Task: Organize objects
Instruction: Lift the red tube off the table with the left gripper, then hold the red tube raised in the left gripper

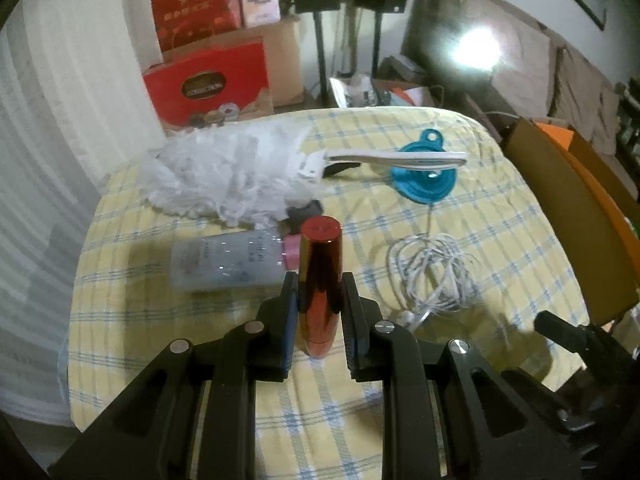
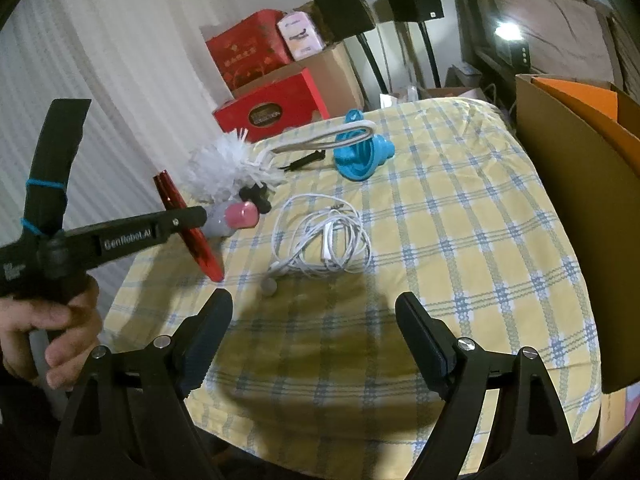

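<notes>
holding a red tube [image 1: 320, 288] clear of the checked table [image 1: 500, 264], the left gripper [image 1: 319, 300] is clamped narrow on it. right gripper [image 2: 314, 312], jaws wide and empty, hangs over bare cloth nearest. at twelve o'clock beyond: coiled white cable [image 2: 320, 236]; then the bottle [image 1: 228, 260] at ten; farthest, duster [image 1: 224, 172] and blue funnel [image 1: 424, 176]. one item lifted, the rest unsorted, judging by the spread. open room at three o'clock, up to the cardboard box [image 2: 568, 208] at the edge.

Right gripper [image 2: 314, 312] open over cloth [image 2: 460, 216]; cable [image 2: 320, 236] just ahead; left gripper [image 2: 192, 216] clamps red tube [image 2: 188, 224].
</notes>
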`<state>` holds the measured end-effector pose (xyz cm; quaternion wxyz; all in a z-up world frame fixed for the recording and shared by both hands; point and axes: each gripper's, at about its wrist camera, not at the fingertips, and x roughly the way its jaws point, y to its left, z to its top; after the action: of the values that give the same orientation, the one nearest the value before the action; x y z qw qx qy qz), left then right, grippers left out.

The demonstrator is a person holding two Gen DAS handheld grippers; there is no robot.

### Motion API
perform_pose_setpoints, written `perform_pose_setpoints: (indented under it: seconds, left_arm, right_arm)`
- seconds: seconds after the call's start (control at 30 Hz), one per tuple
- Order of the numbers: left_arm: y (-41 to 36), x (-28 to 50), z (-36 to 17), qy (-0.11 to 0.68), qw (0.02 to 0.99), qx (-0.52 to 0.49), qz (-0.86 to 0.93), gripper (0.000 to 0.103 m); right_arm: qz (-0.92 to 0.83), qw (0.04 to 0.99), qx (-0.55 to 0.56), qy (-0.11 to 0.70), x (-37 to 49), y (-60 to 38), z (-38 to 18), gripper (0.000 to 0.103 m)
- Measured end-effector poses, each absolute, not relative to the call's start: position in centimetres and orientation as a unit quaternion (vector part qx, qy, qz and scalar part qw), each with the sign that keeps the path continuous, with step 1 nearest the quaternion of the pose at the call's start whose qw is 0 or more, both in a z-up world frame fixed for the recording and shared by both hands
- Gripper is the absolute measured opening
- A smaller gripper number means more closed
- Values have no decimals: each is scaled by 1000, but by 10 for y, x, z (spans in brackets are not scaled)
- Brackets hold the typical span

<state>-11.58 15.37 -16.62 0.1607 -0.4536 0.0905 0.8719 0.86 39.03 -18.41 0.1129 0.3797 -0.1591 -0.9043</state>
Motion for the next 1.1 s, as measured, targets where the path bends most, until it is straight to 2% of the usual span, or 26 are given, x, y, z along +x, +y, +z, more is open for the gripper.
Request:
perform_pose_setpoints:
  seconds: [0.6, 1.1]
  left_arm:
    - [164, -104, -170, 75, 201, -417, 883, 18]
    - [160, -104, -174, 61, 170, -395, 901, 19]
  right_arm:
    - [-898, 102, 388, -180, 5, 401, -193, 85]
    - [-896, 100, 400, -165, 0, 394, -205, 87]
